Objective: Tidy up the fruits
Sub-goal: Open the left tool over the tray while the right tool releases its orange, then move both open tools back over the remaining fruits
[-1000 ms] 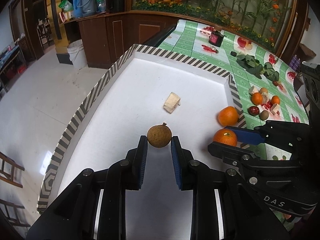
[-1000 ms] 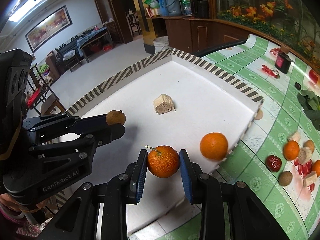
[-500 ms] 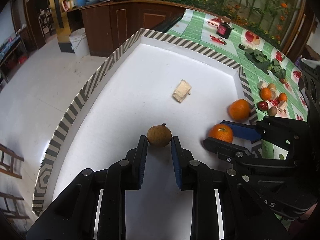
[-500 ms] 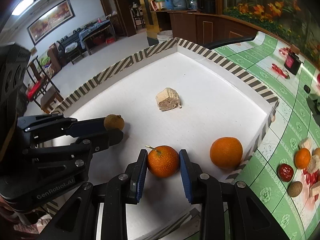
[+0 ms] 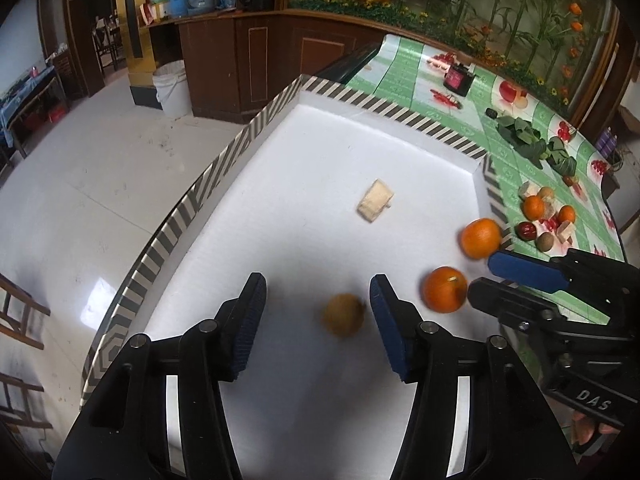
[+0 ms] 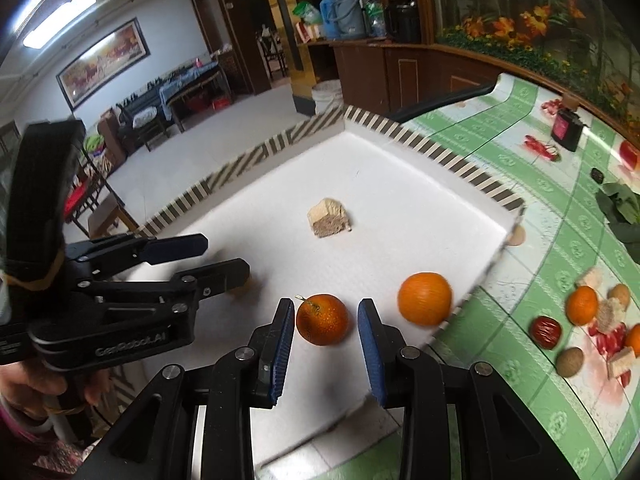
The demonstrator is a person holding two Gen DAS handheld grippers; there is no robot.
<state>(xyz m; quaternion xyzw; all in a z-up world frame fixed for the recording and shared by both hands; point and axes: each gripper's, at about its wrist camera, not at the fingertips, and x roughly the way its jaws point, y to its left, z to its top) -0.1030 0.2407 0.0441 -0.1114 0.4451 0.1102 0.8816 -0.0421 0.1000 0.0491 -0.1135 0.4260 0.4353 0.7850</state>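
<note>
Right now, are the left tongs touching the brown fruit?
Apart. The left wrist view shows the left tongs open, with white tray visible on both sides of the brown fruit.

My hand-held gripper pads (image 6: pixel 281 344) blue; tray (image 5: pixel 280 208) white, striped black-cream rim; oranges (image 6: pixel 322 319) orange; desk cloth (image 6: pixel 560 224) green checked.

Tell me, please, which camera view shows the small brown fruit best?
The left wrist view: the small brown fruit lies unobstructed, though blurred, between the open left gripper fingers. In the right wrist view the left gripper hides it almost completely.
</note>
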